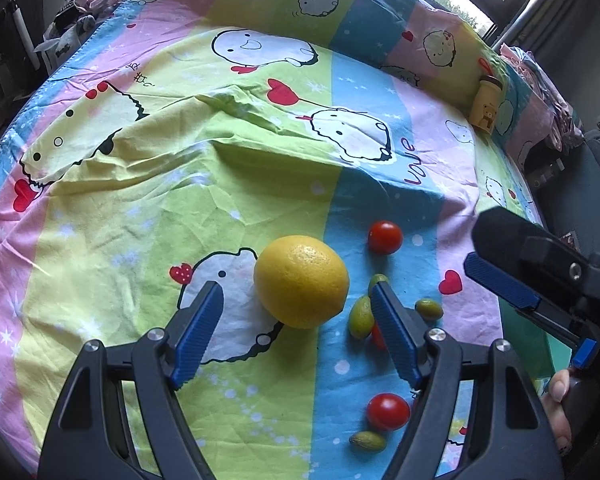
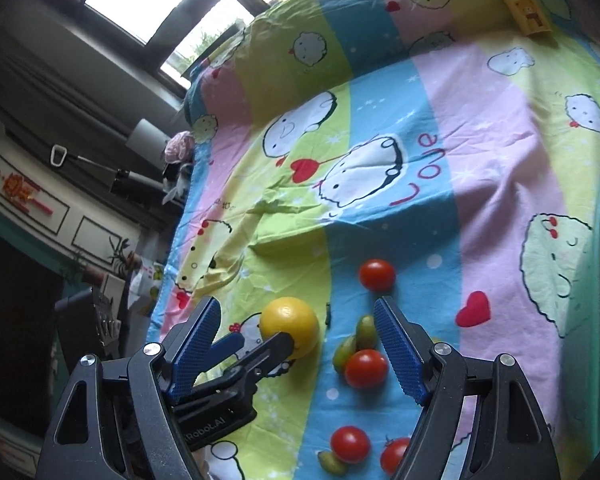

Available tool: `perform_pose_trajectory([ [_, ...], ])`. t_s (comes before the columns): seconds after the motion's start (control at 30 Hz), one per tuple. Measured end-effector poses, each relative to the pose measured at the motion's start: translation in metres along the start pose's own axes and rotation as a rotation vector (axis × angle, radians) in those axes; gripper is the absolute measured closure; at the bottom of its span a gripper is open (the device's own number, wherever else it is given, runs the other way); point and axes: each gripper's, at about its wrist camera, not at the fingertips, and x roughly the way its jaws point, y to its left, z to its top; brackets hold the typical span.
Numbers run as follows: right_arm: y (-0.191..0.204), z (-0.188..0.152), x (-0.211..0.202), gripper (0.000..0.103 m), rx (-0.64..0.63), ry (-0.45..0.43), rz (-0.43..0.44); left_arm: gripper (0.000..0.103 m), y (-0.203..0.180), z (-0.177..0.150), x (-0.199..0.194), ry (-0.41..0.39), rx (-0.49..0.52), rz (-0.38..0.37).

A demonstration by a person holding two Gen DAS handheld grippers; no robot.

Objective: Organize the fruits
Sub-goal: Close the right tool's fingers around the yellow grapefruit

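The left gripper [image 1: 296, 320] hung over the bed [image 1: 140, 208], its fingers [image 1: 198, 332] spread wide and empty. The orange [image 1: 301, 281] lay at twelve o'clock, just past the tips and centred between them. The right gripper [image 2: 296, 344], likewise agape, stood farther off, nearer the tomatoes [image 2: 366, 369].

On the bedsheet [image 1: 140, 220], the lemon [image 1: 301, 281] lies before my left fingers [image 1: 198, 336], tomatoes [image 1: 385, 237] and olives [image 1: 361, 317] to its right.
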Motion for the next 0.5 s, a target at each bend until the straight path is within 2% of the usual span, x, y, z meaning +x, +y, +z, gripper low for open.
perform_pose_trajectory([
  [0.13, 0.003, 0.012, 0.031, 0.023, 0.032, 0.115, 0.035, 0.027, 0.001, 0.001, 0.002, 0.003, -0.001, 0.011],
  [0.27, 0.002, 0.014, 0.054, 0.024, 0.034, 0.167, 0.035, 0.027, 0.003, 0.0, 0.005, 0.021, -0.013, -0.006],
  [0.4, 0.004, 0.009, 0.074, 0.034, 0.028, 0.225, 0.046, 0.028, 0.002, 0.002, 0.008, 0.024, -0.01, -0.014],
  [0.5, 0.011, 0.006, 0.08, 0.035, -0.016, 0.239, 0.036, 0.03, 0.004, 0.003, 0.012, 0.032, -0.024, -0.017],
])
